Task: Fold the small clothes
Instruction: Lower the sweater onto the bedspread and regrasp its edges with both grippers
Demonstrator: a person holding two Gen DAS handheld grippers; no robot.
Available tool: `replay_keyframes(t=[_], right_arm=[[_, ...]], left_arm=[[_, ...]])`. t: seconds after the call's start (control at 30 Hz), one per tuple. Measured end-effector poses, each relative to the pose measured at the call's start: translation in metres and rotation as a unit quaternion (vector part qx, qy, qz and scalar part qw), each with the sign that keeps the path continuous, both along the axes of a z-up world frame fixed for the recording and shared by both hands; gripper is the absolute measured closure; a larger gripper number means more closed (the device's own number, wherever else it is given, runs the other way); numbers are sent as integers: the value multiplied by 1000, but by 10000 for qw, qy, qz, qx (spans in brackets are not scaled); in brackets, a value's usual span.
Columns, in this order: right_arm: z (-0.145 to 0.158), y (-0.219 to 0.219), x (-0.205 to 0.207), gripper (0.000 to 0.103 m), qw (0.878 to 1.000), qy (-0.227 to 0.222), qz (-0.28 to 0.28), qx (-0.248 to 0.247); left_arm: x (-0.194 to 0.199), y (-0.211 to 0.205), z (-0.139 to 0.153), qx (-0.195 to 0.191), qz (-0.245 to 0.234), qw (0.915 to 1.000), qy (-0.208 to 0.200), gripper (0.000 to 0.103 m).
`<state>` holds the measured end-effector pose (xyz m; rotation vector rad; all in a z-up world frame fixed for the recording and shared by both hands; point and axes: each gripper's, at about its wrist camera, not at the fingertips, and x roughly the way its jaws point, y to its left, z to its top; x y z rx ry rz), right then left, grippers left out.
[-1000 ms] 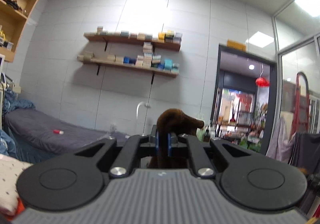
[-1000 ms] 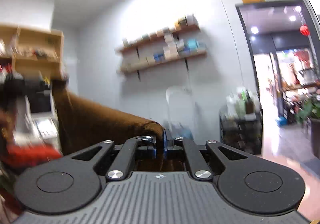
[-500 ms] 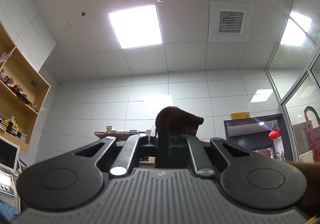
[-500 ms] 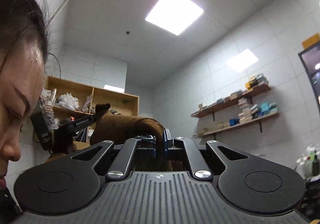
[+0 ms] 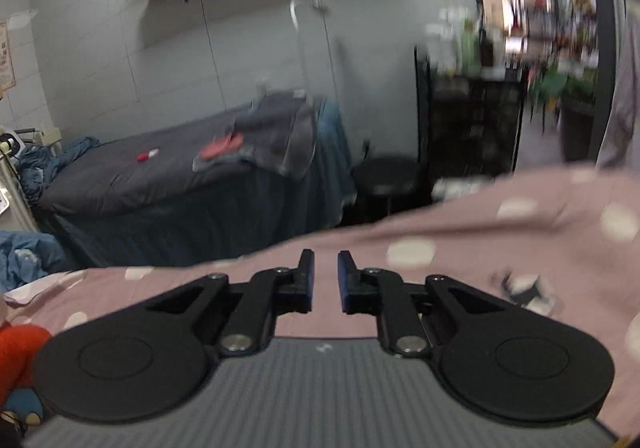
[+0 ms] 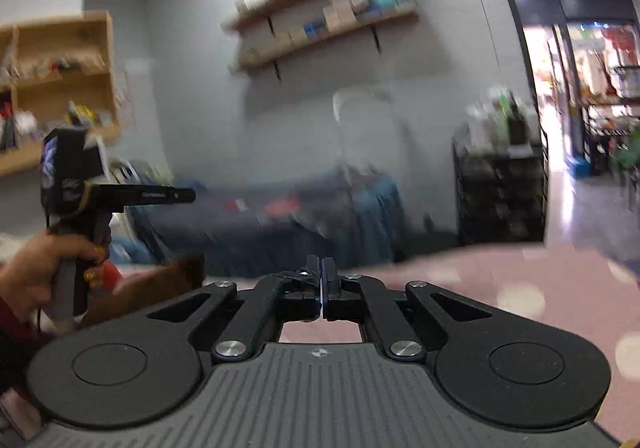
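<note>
The brown garment [image 6: 160, 280] lies in a heap on the pink dotted sheet [image 6: 480, 288], low at the left of the right wrist view. My left gripper [image 5: 323, 276] hovers over the pink dotted sheet [image 5: 480, 248]; its jaws are opening, a clear gap, nothing between them. From the right wrist view a hand holds that left gripper [image 6: 192, 195] above the brown garment. My right gripper [image 6: 322, 280] shows only a thin slit between its blue pads; its jaws are opening and hold nothing. Both views are motion-blurred.
A dark grey bed [image 5: 160, 175] with loose clothes stands across a gap from the sheet's far edge. A black stool [image 5: 386, 175] and a black rack [image 5: 472, 119] are beside it. A red and blue item [image 5: 20, 348] lies at the near left.
Both grippers swung down from pointing at the ceiling to over the pink sheet. The brown garment has left both jaws and dropped onto the sheet. The left jaws have parted.
</note>
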<state>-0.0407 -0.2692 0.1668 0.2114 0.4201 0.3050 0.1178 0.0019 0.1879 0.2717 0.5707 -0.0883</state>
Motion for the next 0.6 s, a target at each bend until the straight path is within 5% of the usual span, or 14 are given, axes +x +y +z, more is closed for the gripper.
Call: replay_keyframes(t=[0.07,0.13,0.23,0.27,0.43,0.6], right_arm=[[-37,8,5,68,9973,634,255,284],[-69,17,8,62,9897,1186,531,604],[-99,34,9,56,9776,1732,796,895],[-106,40,14,53,9737,1872,851,976],[-131,70,14,46,9534,2532,1023,1287],[-137,82,3,52,9576,2404,1013,1220]], left_arm=[[9,6,-48,391,152,9974,583,81],[-2,22,-73,139,95,9962,859,73],[-32,46,-89,-100,233,9949,974,20],[-46,57,-91,-118,338,9949,939,13],[-90,102,-100,-44,665,9921,1059,0],[-92,120,-141,79,889,9840,1540,0]])
